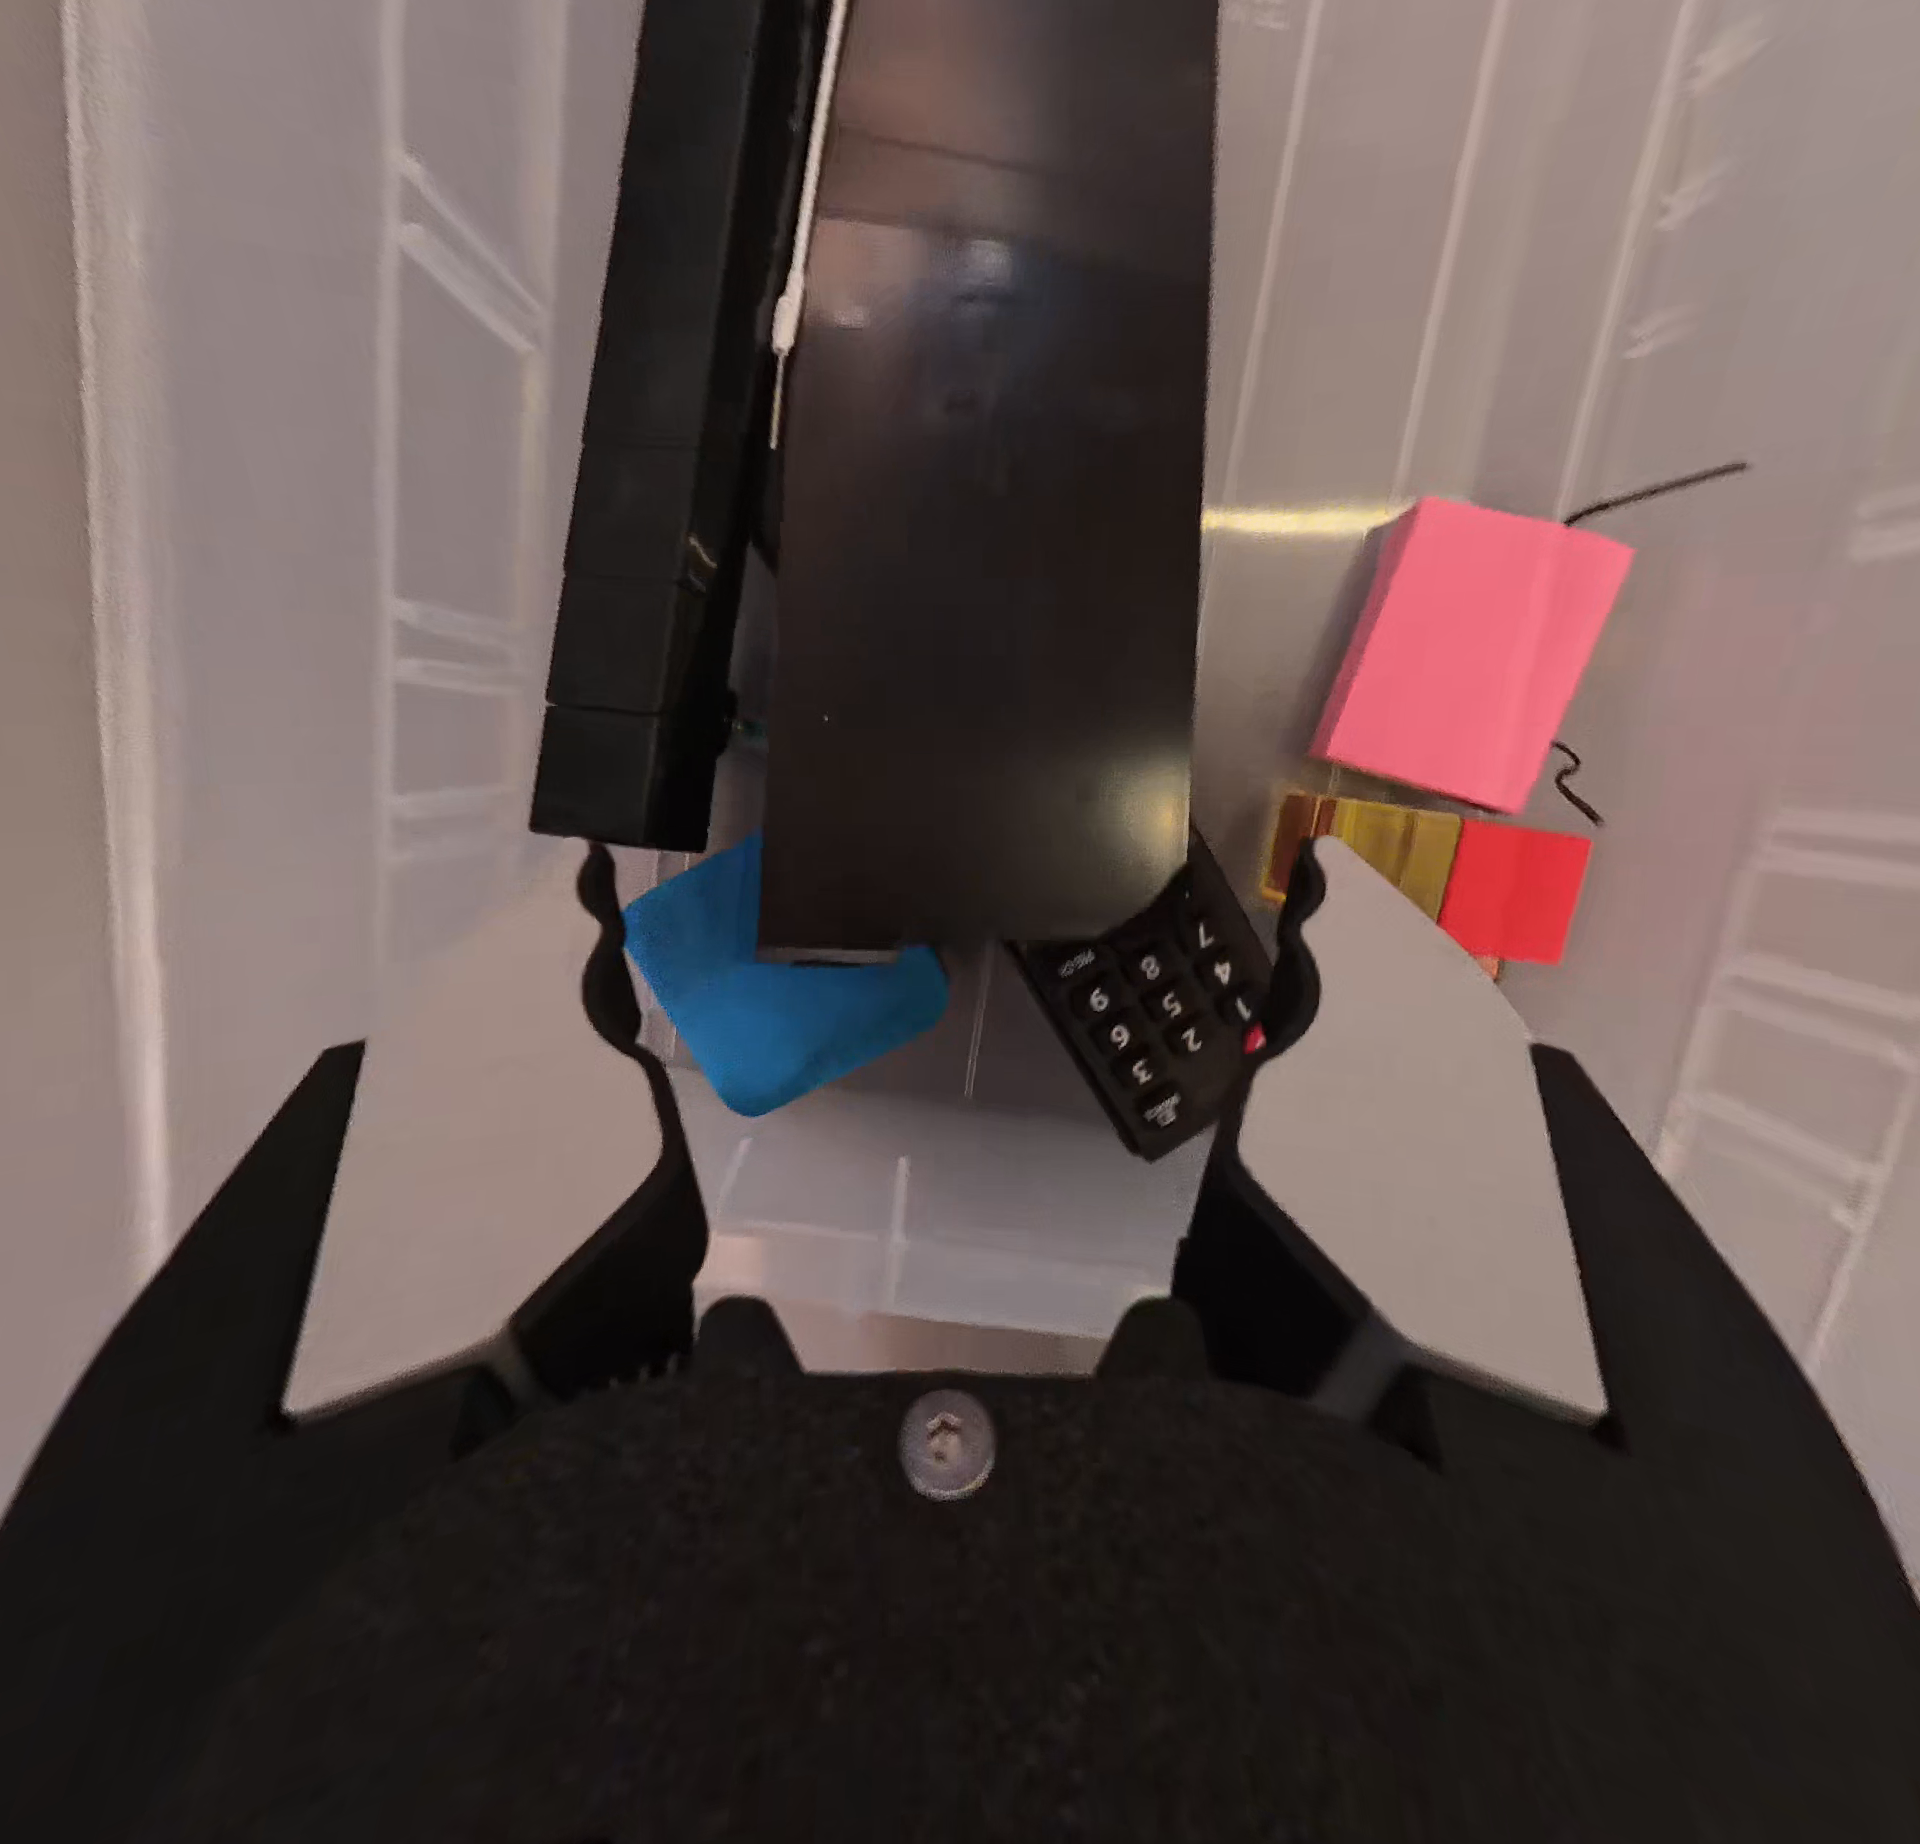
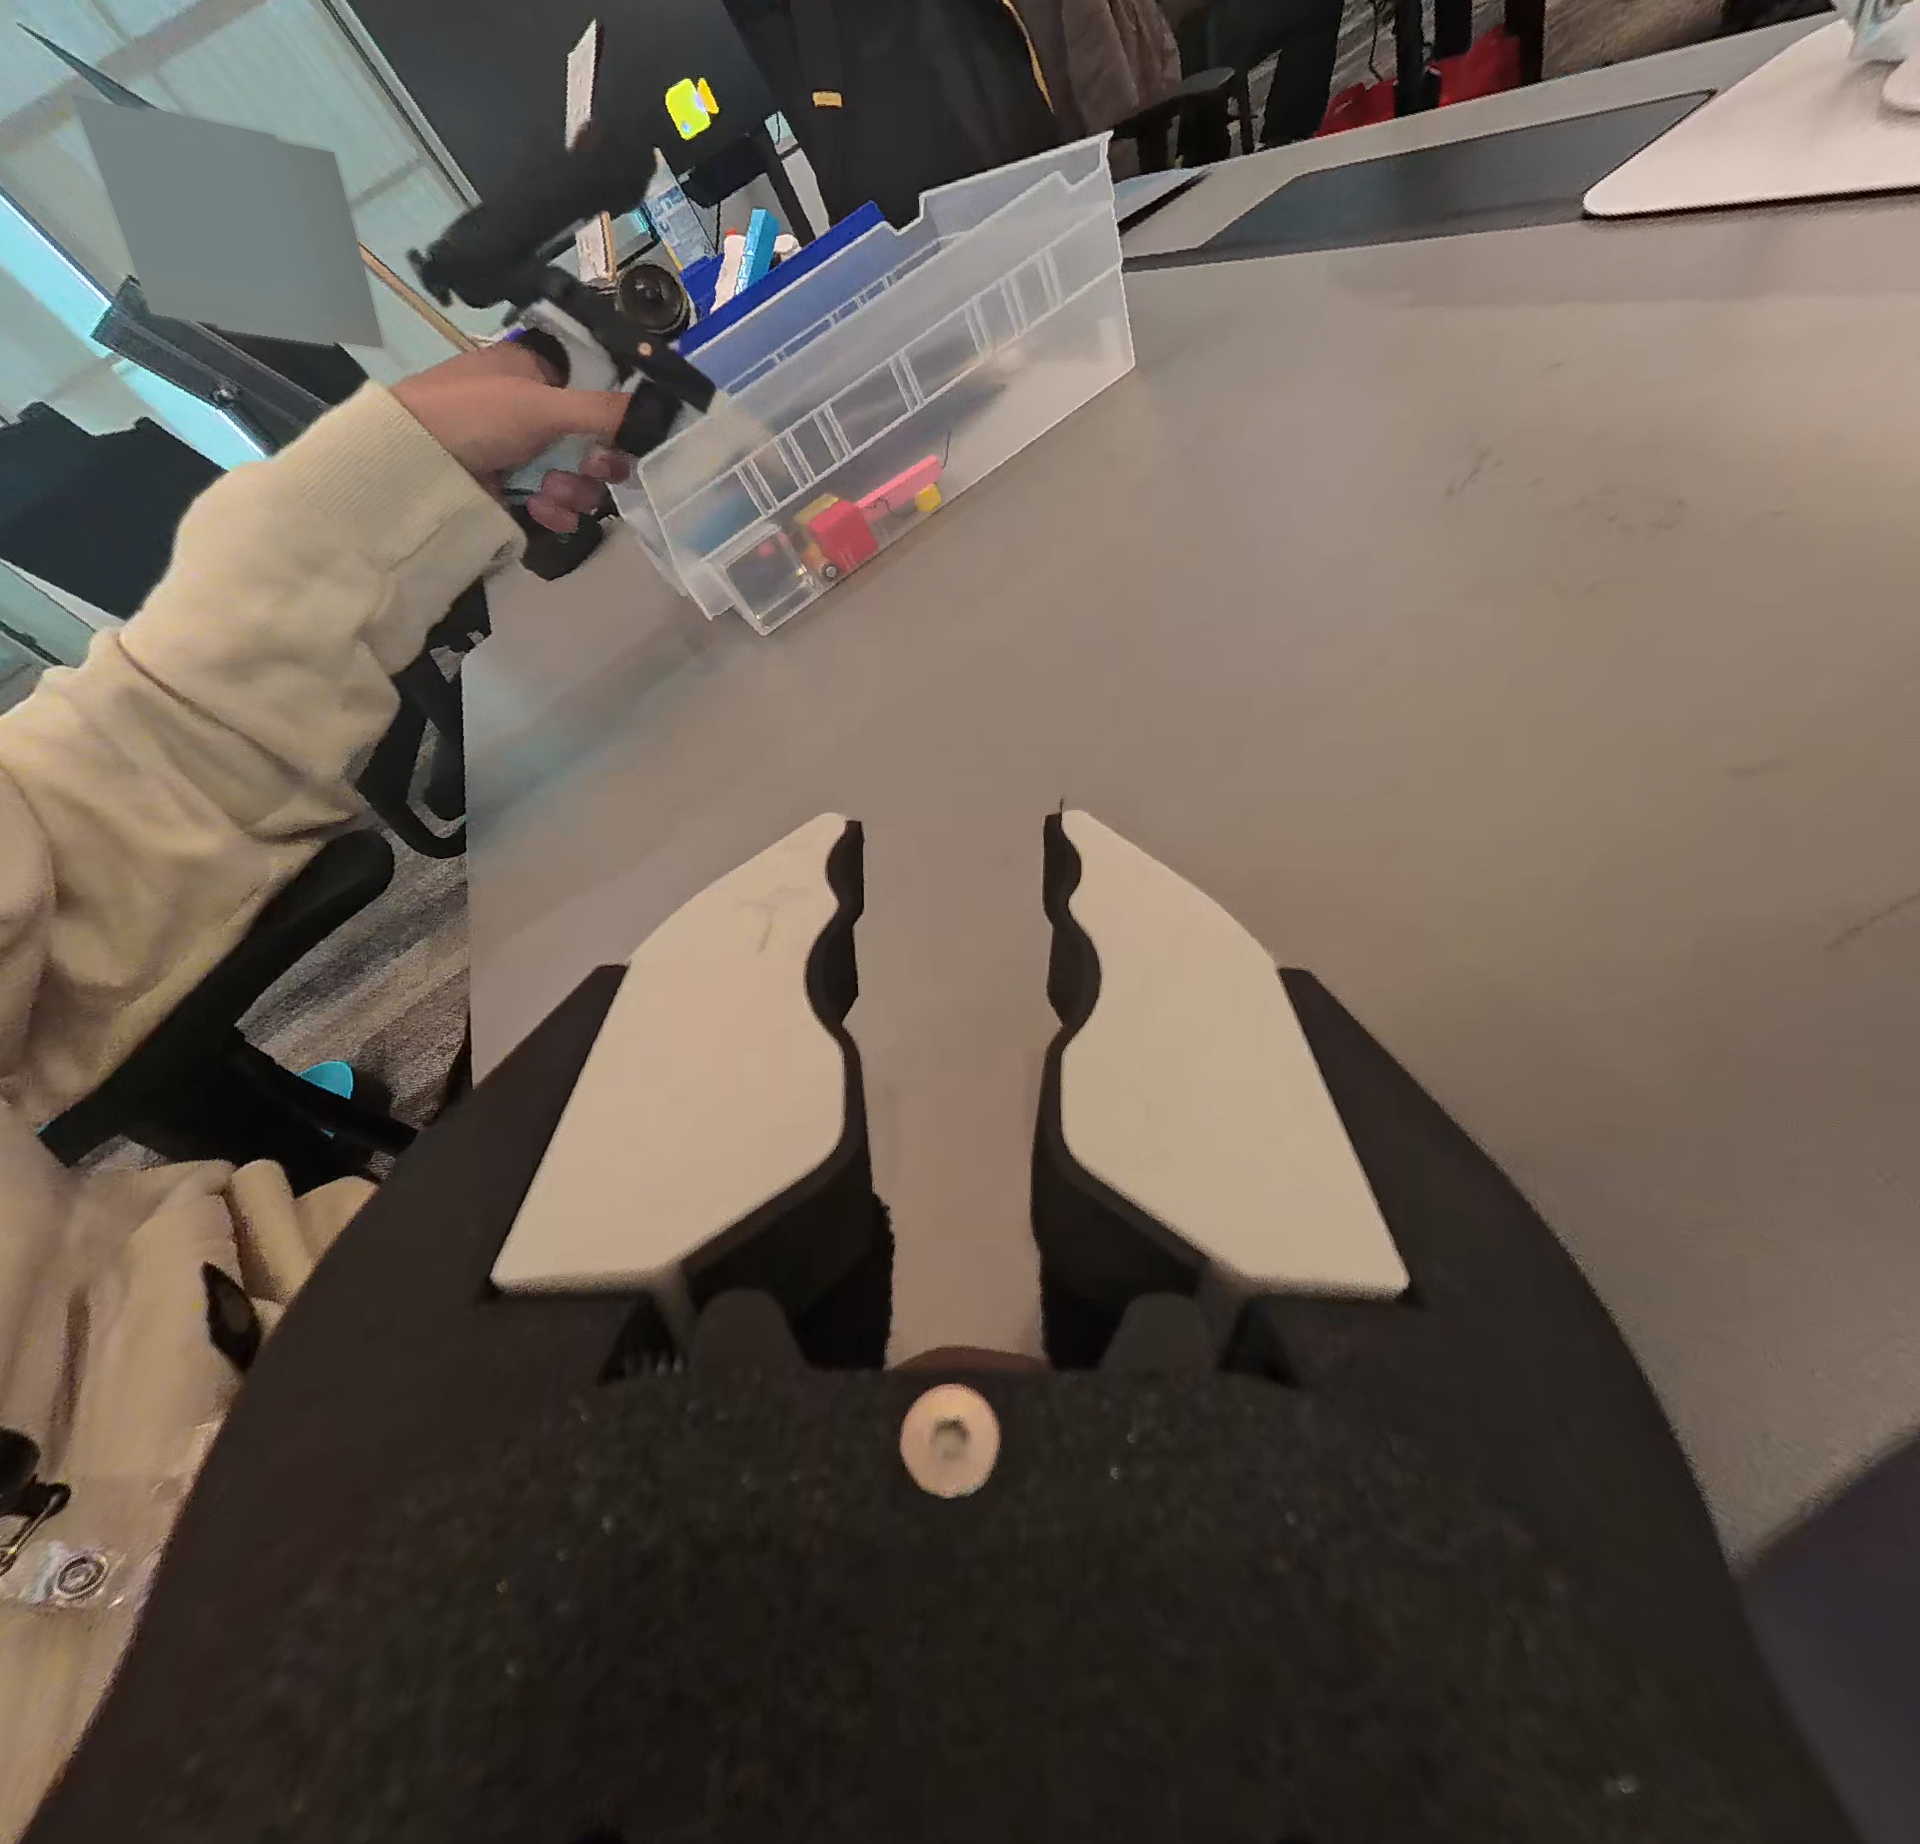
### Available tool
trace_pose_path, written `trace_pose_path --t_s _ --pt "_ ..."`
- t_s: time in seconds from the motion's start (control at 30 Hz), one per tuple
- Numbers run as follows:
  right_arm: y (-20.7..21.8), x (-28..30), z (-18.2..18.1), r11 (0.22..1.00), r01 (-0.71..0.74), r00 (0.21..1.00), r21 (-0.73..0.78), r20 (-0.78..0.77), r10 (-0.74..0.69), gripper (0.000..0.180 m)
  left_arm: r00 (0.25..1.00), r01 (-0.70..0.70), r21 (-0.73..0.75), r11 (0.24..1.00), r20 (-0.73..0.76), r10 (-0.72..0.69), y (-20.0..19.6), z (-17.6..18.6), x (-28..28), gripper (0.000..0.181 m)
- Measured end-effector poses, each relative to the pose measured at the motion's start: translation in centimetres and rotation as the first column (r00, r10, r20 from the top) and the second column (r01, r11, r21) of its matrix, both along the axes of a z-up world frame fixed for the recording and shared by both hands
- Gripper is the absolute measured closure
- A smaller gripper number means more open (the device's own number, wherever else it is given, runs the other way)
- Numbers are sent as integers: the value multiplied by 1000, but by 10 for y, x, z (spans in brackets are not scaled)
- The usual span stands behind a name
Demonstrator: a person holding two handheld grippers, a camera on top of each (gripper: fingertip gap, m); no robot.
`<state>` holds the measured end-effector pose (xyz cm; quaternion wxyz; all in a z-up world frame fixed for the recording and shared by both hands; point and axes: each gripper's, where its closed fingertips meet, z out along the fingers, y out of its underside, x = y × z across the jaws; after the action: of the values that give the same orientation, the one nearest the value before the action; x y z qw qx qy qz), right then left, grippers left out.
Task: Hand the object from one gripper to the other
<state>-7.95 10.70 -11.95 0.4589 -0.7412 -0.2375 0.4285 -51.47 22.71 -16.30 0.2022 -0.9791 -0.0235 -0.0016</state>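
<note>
i see a grey desk (image 2: 1351, 651) in an office, with a clear plastic ribbed bin (image 2: 1039, 340) standing near its far left edge. my left claw (image 1: 945, 921) reaches down into that bin, its jaws spread wide and holding nothing. on the bin floor between its tips lie a flat blue rounded pad (image 1: 790, 1025) and a black remote with number keys (image 1: 1153, 1015); a long glossy black slab (image 1: 987, 547) leans over both. toward the right wall sit a pink sticky-note block (image 1: 1465, 651) and a red block (image 1: 1517, 890) beside a gold piece (image 1: 1392, 844). my right claw (image 2: 954, 828) hovers over bare desk, near the front edge, jaws narrowly parted, empty.
</note>
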Motion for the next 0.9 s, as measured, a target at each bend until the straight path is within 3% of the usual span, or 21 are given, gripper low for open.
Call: trace_pose_path --t_s 0.2,0.27,0.53,0.73,0.9 --pt "-4 -3 -2 1000 -24 1000 -5 15 24 147 994 -22 -58 998 -109 15 -2 -19 0 75" --pt "-6 -2 -2 1000 -27 999 4 26 27 147 993 -2 -34 999 -117 -2 0 -15 3 96" --pt "-7 2 -3 999 -12 997 37 78 9 149 987 75 -47 996 -136 -80 -9 -4 5 98" --pt "-10 -1 -3 998 -20 994 62 110 13 149 933 158 21 987 -331 -142 -13 41 -11 98" --pt "-14 -5 -1 997 -30 993 73 113 21 149 800 279 109 954 -576 -168 -13 99 -19 98"
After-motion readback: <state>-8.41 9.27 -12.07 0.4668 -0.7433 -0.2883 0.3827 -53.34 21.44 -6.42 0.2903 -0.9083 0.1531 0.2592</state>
